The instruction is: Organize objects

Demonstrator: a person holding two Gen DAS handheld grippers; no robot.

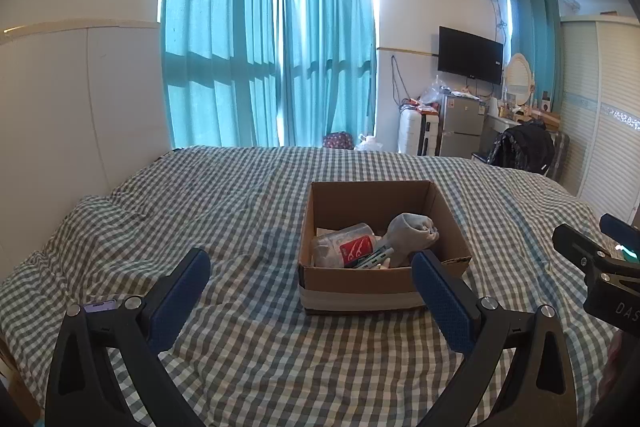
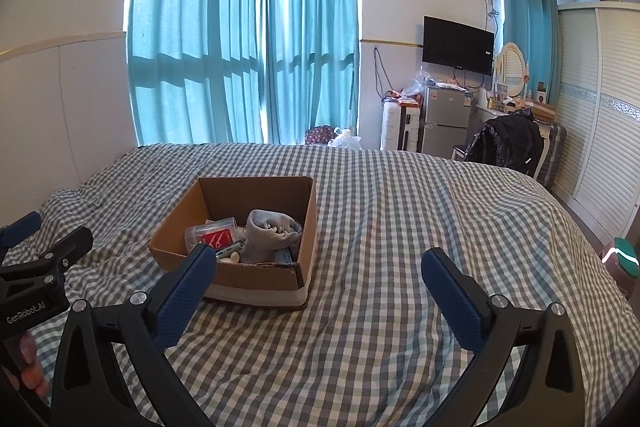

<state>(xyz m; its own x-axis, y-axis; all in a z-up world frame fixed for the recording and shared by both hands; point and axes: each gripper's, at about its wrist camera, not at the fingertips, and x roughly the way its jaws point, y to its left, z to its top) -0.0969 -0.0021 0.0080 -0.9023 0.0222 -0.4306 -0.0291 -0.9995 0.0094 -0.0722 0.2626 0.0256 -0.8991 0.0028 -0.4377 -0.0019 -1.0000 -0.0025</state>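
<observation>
An open cardboard box sits on the checked bed. Inside lie a rolled grey sock, a clear plastic container with a red label and some small white and teal items. My left gripper is open and empty, hovering just in front of the box. My right gripper is open and empty, to the right of the box, its left finger near the box's front edge.
The green-and-white checked bedspread covers the whole bed. A white wall runs along the left. Teal curtains, a fridge, a TV, a chair with a black jacket and a wardrobe stand beyond. A pink and teal object sits at the bed's right edge.
</observation>
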